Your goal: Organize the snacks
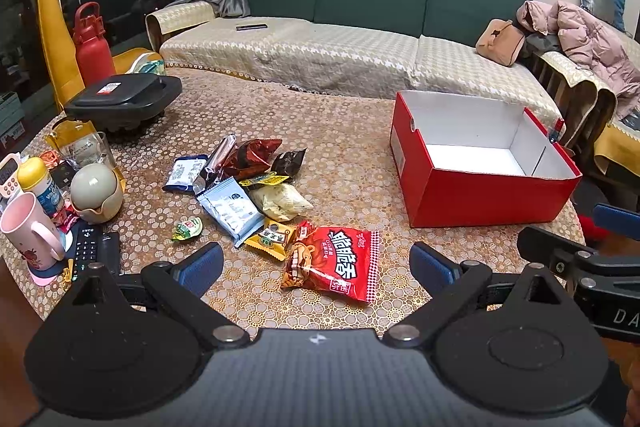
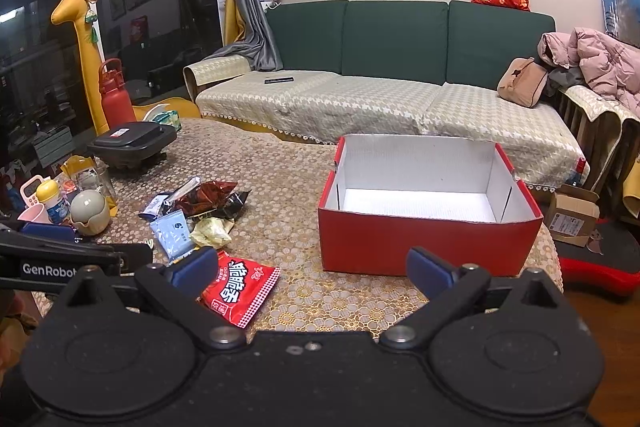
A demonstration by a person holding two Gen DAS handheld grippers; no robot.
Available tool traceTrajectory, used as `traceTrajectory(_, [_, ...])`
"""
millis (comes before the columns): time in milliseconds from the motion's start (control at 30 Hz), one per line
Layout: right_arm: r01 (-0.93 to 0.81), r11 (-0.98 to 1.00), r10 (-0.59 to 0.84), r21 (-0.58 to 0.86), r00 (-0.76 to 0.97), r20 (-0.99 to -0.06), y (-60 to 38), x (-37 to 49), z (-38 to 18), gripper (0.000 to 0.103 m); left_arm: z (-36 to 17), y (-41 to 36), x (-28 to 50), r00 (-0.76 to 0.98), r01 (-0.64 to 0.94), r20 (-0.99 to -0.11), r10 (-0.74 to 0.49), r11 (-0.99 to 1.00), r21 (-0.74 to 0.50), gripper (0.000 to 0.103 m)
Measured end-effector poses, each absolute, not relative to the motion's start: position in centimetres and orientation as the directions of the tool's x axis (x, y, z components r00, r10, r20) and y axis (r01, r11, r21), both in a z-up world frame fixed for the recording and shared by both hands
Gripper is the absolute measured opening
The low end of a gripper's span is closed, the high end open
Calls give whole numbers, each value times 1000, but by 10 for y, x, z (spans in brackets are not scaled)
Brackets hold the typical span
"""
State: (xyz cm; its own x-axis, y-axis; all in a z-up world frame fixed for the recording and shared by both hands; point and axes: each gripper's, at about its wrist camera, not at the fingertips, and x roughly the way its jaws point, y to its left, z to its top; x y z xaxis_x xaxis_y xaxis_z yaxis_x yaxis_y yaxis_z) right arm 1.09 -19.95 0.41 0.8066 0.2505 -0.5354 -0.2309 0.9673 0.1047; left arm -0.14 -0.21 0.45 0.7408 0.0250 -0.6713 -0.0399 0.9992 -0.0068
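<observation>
Just ahead of the left tool [image 1: 316,263], a red packet [image 1: 334,263] is lying nearest on the table [image 1: 352,147], with the snack pile [image 1: 244,183] beyond. Both tools are hanging released; the right tool [image 2: 312,269] is facing an empty red box [image 2: 428,247]. Taking the flat packet by one edge is looking the cleanest start.

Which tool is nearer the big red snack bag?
Left. The left tool is open right over the red snack bag, which lies between its fingers. The right tool is open further right, facing the red box.
</observation>
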Motion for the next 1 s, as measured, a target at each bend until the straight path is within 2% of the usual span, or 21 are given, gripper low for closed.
traceTrajectory(633, [-250,963,263,99,802,-537,-194,12,6,101,1,2,1,741,-44,-672,22,999,-15,100])
traceTrajectory(1000, [-465,885,386,24,705,-594,-171,43,-22,101,-32,43,24,687,-123,-725,45,991,-55,100])
